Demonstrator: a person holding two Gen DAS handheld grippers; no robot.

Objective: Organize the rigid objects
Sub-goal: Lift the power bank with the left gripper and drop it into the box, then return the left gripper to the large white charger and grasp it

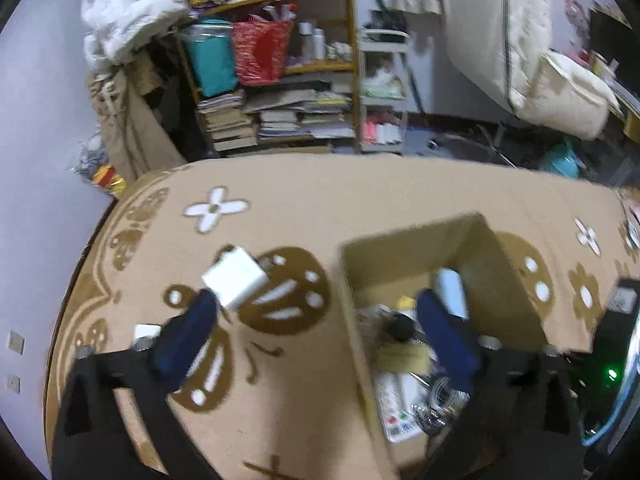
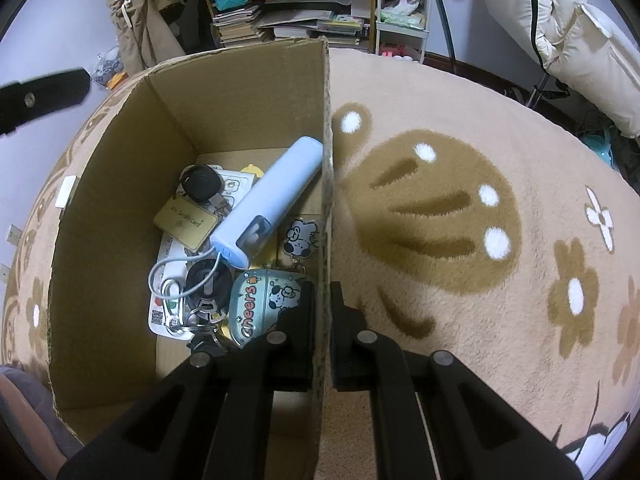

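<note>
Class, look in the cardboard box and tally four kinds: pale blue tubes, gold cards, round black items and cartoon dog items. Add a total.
Pale blue tube: 1
Gold card: 1
Round black items: 2
Cartoon dog items: 2
Total in the cardboard box: 6
</note>
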